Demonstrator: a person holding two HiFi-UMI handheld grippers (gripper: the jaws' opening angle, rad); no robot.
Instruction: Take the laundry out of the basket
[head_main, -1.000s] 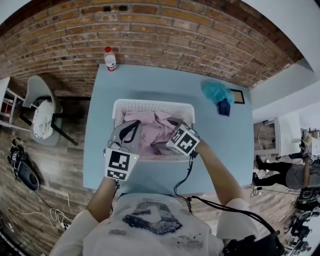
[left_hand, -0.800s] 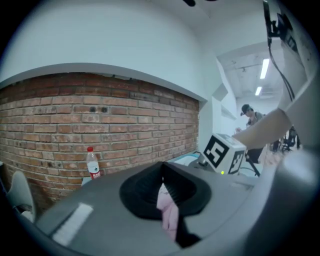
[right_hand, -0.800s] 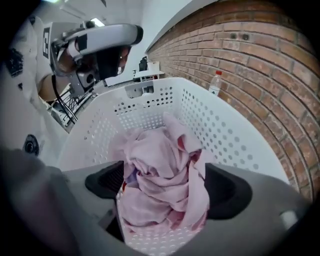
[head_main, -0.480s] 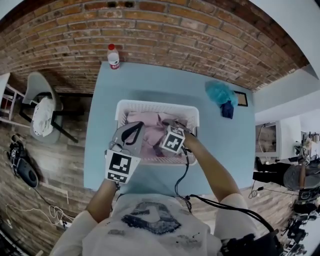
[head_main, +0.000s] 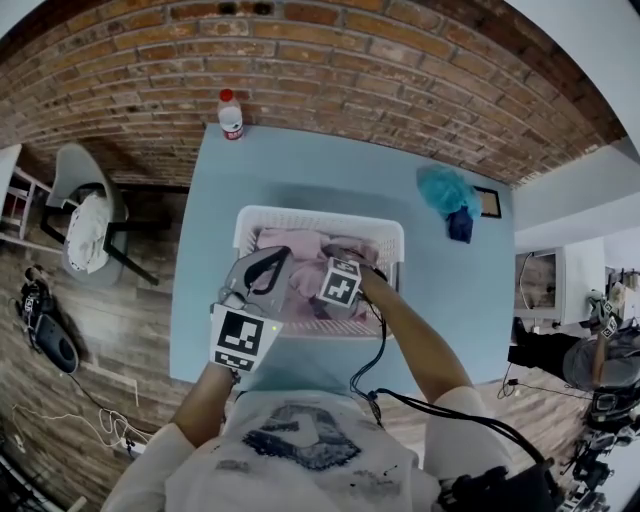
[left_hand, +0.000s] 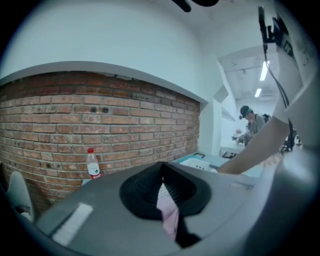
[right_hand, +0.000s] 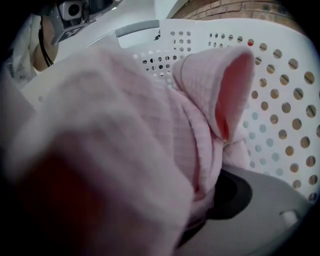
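A white perforated basket stands mid-table and holds pink laundry. In the head view my left gripper hangs over the basket's front left corner. In the left gripper view its jaws are shut on a strip of the pink cloth. My right gripper reaches down into the basket's middle. In the right gripper view, folds of pink laundry run down into its jaws and cover most of the frame. The basket wall stands close behind.
The light blue table backs onto a brick wall. A red-capped bottle stands at its far left corner, and a teal and dark blue cloth pile lies at the far right. A chair stands left of the table.
My right gripper has moved left from the basket's front right rim and down into the laundry. The left gripper has stayed at the front left corner.
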